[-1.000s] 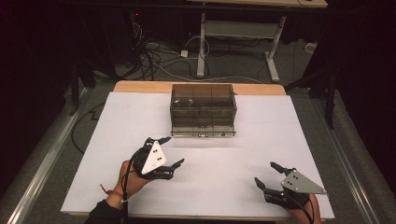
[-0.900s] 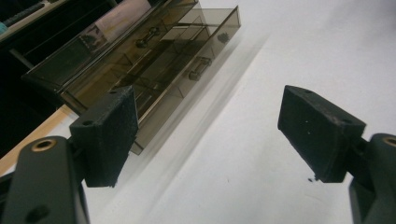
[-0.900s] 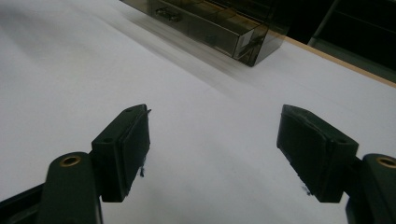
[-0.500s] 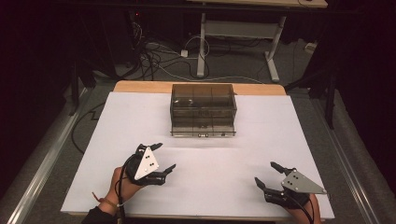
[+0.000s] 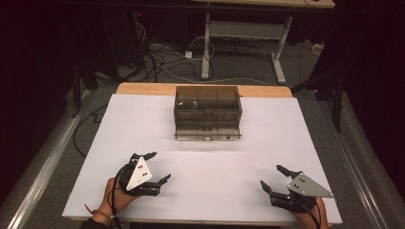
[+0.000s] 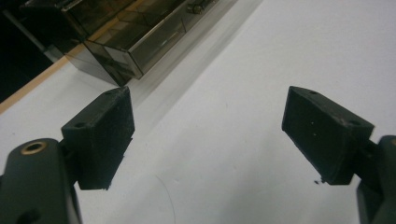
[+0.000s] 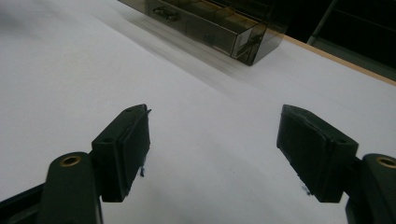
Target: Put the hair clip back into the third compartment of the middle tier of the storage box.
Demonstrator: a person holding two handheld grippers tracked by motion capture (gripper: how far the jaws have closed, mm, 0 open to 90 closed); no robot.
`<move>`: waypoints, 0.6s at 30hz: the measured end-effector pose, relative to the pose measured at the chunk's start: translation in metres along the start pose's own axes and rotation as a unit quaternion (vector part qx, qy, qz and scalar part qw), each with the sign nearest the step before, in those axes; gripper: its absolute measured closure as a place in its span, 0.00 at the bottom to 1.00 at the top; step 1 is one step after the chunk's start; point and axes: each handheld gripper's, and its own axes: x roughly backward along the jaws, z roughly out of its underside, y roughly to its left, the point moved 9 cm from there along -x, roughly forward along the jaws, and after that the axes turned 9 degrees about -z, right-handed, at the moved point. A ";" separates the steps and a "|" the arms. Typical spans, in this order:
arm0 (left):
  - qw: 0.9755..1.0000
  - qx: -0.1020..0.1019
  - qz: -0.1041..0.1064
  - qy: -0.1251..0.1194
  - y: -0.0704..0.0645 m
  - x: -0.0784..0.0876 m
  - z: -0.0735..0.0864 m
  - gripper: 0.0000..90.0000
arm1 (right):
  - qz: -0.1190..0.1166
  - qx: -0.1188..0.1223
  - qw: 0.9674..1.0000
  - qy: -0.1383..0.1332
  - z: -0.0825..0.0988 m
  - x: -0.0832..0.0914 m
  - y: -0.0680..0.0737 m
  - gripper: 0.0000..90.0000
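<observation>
Progress: nothing handled yet, by the look of it. Both grippers sit at the near edge of the surface with nothing between their jaws, and the only object in play — a smoked-plastic drawer box [image 5: 207, 112] — stands untouched at the far middle, well ahead of both sets of jaws.

Left gripper [image 5: 156, 168]: jaws spread wide, empty. In the left gripper view the box [image 6: 135, 35] lies ahead and off to the left of the jaws, well apart, bare white sheet between the two pads.

Right gripper [image 5: 272, 177]: jaws spread wide too, empty. In the right gripper view the box [image 7: 210, 25] sits far ahead, slightly right of the midline between the jaws.

Box state: bottom drawer looks pulled out a little toward the near side, small handle visible on its front; upper compartments look shut. Contents too dark to make out.

Left to do, my read: the whole job — close the gap to the box, then work the drawer or whatever is inside. The left gripper is a bit nearer to it than the right.

Surface: wooden top covered by a large white sheet [image 5: 143, 133], wood strip showing along the far edge behind the box. Nothing else on it.

Room: dark. Another desk frame [image 5: 243, 33] and loose cables on the floor [image 5: 162, 57] beyond the far edge, grey carpet on either side.
</observation>
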 end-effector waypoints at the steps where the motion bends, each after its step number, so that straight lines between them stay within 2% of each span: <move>1: 1.000 0.000 -0.003 0.001 0.002 0.001 0.001 0.18 | -0.001 -0.002 1.000 0.000 0.000 0.000 0.000 0.29; 18: 0.999 0.025 -0.041 0.020 0.034 0.026 0.021 0.18 | 0.000 -0.012 1.000 -0.002 0.003 0.000 -0.006 0.29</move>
